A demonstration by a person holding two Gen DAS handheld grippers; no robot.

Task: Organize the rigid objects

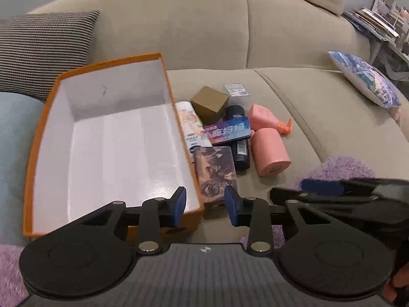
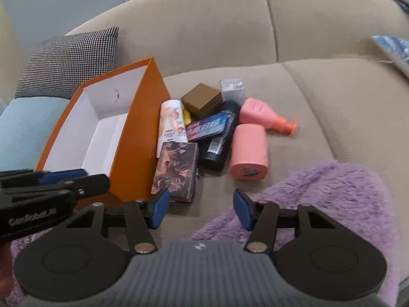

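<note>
I see the beige sofa seat (image 1: 294, 117) carrying an orange box (image 1: 46, 138), a heap of small items beside it including a pink roll (image 1: 269, 151), and a purple fluffy throw (image 2: 332, 199).

one orange box (image 1: 41, 138), two pink bottles (image 1: 271, 153), one brown cube (image 1: 209, 103), two flat tins (image 1: 217, 171), one dark bottle (image 1: 241, 151), one white tube (image 1: 190, 125)

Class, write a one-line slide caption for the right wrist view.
Open right hand-held gripper faces an empty orange box beside cluttered items on a beige sofa.
</note>
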